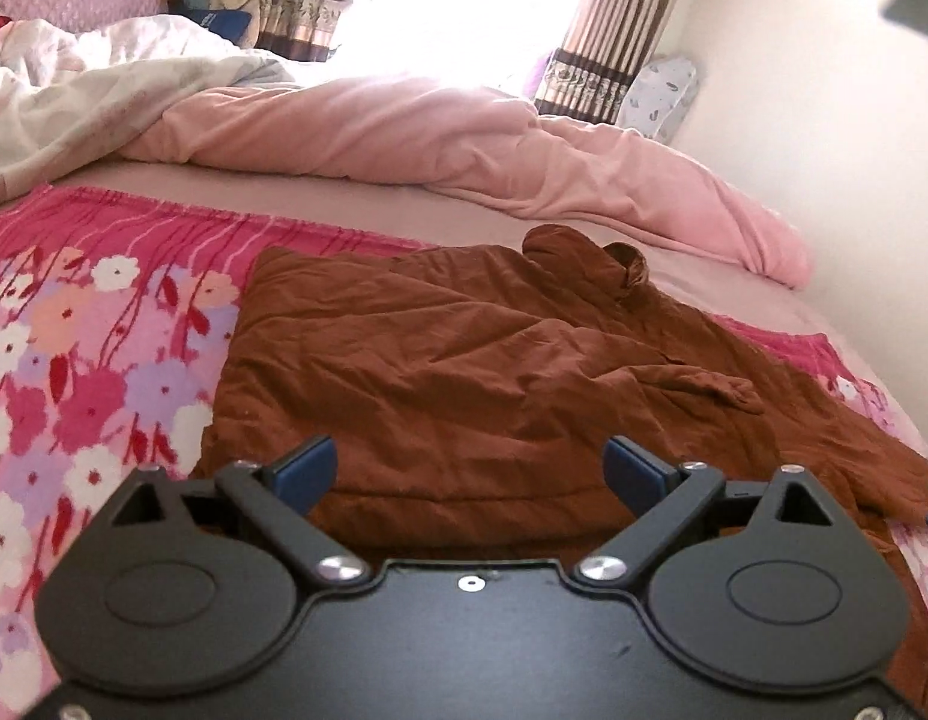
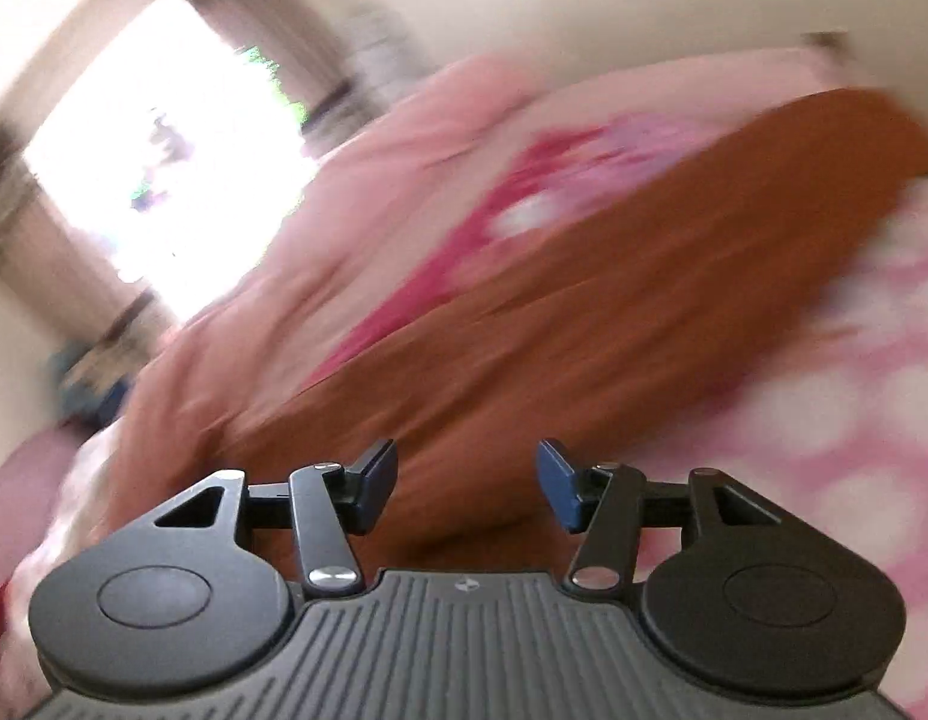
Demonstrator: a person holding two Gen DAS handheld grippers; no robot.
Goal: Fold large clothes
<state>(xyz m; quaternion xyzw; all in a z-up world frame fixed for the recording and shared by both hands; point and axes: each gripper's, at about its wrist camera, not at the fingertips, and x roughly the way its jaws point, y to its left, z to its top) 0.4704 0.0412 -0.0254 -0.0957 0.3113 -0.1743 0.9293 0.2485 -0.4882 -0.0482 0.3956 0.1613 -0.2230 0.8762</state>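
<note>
A large rust-brown garment (image 1: pixel 464 372) lies partly folded and wrinkled on a pink floral blanket (image 1: pixel 86 348) on the bed. Its collar sits at the far end and one sleeve lies across it to the right. My left gripper (image 1: pixel 470 471) is open and empty, just above the garment's near edge. In the right wrist view the image is blurred and tilted; the same brown garment (image 2: pixel 614 300) runs diagonally across it. My right gripper (image 2: pixel 467 483) is open and empty above the garment's near end.
A pink quilt (image 1: pixel 464 138) and a pale floral duvet (image 1: pixel 74 96) are bunched across the far side of the bed. A bright window with striped curtains (image 1: pixel 608 42) is behind. A white wall (image 1: pixel 824 120) runs along the bed's right side.
</note>
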